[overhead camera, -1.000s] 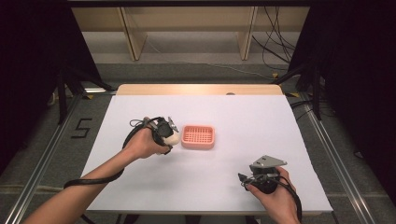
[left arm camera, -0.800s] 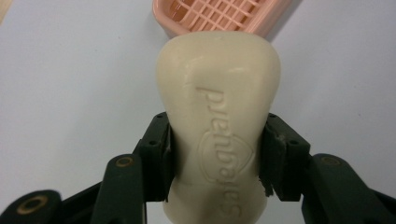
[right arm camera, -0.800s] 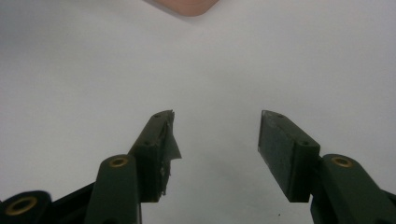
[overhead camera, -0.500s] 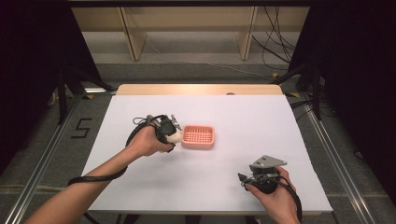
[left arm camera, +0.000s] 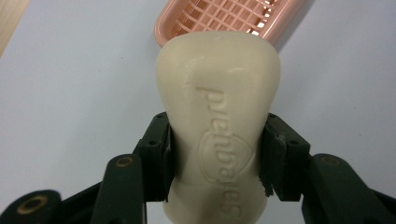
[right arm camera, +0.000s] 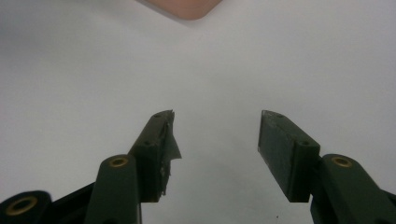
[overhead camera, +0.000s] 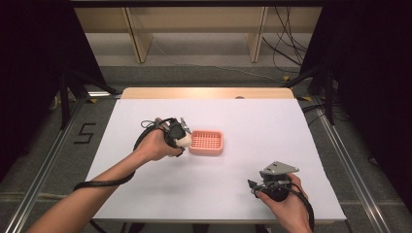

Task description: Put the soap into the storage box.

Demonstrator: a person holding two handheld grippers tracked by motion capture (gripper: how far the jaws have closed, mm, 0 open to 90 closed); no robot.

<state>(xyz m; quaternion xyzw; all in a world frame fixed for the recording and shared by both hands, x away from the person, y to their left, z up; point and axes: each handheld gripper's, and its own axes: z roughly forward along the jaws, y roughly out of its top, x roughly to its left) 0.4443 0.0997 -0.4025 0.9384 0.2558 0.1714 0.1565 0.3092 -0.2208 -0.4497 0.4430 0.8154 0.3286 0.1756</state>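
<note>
- We held a cream bar of soap (left arm camera: 218,126) in our left gripper (overhead camera: 180,136), its jaws clamped on the bar's narrowed waist, one pad on each side, so the embossed face stayed turned toward the gripper's own camera.
- That grip at the waist seemed sensible to us: the bar widens above the pads, so it should be less likely to slide out forward.
- The soap hung just beside the left edge of the pink slotted soap dish (overhead camera: 207,141), which sat flat on the white table (overhead camera: 252,121) near its middle.
- In the left gripper view the dish (left arm camera: 224,16) lay right beyond the bar's far end, so we judged the bar was lined up to go into it, not yet set down.
- We could not tell whether the bar's tip touched the dish rim; the bar itself hid that spot.
- Our right gripper (overhead camera: 256,186) rested low at the near right of the table, well apart from the dish, its jaws standing wide with nothing between them.
- We read that hand as parked out of the way, since one gripper appeared enough for the bar and the dish looked steady without bracing.
</note>
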